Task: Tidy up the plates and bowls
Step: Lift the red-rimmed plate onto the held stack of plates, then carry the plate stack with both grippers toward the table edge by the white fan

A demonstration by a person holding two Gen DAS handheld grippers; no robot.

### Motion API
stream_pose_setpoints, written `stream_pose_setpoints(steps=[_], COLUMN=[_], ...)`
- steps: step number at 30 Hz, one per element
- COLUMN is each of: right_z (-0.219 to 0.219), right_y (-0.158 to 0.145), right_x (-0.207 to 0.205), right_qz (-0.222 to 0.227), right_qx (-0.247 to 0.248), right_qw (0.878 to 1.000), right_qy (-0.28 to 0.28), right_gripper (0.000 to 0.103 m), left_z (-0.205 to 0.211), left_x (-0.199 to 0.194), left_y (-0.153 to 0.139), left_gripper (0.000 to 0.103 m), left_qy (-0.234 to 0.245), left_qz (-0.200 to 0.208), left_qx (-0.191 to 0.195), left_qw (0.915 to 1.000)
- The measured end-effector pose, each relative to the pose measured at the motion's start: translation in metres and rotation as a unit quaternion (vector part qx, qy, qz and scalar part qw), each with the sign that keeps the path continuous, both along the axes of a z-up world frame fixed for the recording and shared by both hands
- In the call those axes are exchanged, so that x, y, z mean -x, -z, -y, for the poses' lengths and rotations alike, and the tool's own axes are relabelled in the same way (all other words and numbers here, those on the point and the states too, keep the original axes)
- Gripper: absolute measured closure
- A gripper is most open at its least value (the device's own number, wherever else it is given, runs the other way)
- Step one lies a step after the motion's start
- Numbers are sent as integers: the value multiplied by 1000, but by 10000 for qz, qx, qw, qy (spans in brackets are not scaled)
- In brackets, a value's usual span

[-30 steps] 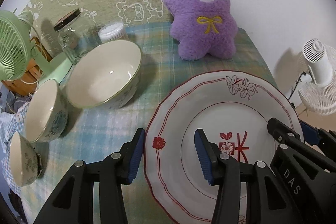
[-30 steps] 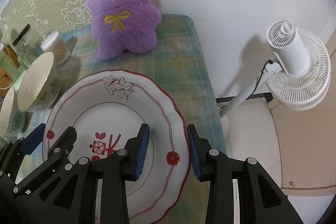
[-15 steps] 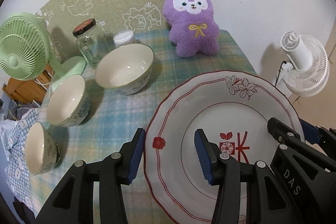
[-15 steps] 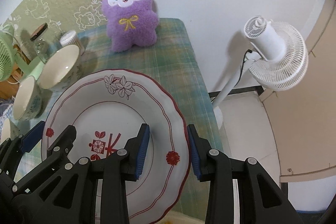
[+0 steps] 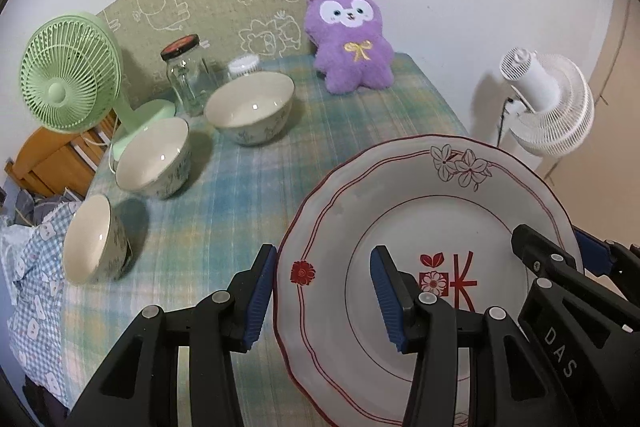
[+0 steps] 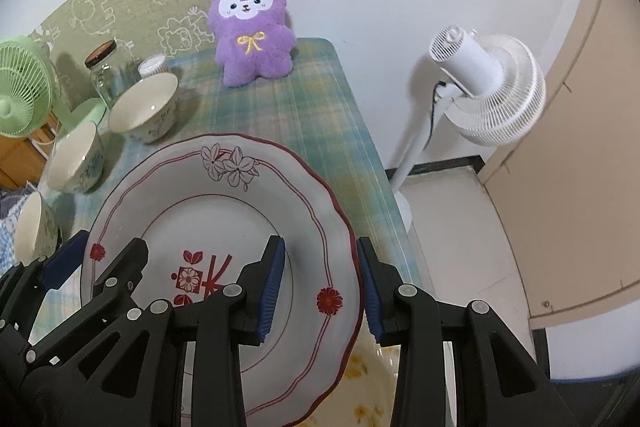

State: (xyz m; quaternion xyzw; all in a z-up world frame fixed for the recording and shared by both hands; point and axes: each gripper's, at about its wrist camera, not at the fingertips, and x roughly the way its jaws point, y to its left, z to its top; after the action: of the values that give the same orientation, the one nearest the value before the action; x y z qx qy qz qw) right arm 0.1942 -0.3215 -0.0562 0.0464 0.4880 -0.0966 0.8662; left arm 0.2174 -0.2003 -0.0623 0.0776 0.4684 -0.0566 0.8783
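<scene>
A white plate [image 5: 424,223] with red rim lines, drawn flowers and a red mark is held up above the checked tablecloth. My left gripper [image 5: 324,291] is shut on its left rim. My right gripper [image 6: 320,279] is shut on its right rim [image 6: 336,267]. Three white bowls stand on the left of the table: a large one [image 5: 250,113], a medium one [image 5: 154,157] and a small one [image 5: 94,239]. They also show in the right wrist view, the large bowl [image 6: 144,113] farthest back.
A purple plush rabbit [image 5: 352,39] sits at the table's back. A green fan [image 5: 68,75], a glass jar [image 5: 186,73] and a small white container [image 5: 242,65] stand at the back left. A white floor fan [image 6: 484,83] stands off the table's right edge.
Both grippers have risen and pulled back with the plate between them. The table and bowls now look smaller and farther below; the small bowl has come fully into view.
</scene>
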Motion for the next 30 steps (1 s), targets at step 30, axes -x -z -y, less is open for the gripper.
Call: stream_pose_setpoints(steps=[30], right_z=[31], right_y=[61], right_x=[101], right_qz=[-491], right_qx=[-199], right_qw=[9951], right_qy=[829], right_gripper=[63], left_z=[31], left_x=[81], left_y=[56], left_gripper=[54], left_qy=[755], left_qz=[-586], left_qx=[-171], left_qw=[9953])
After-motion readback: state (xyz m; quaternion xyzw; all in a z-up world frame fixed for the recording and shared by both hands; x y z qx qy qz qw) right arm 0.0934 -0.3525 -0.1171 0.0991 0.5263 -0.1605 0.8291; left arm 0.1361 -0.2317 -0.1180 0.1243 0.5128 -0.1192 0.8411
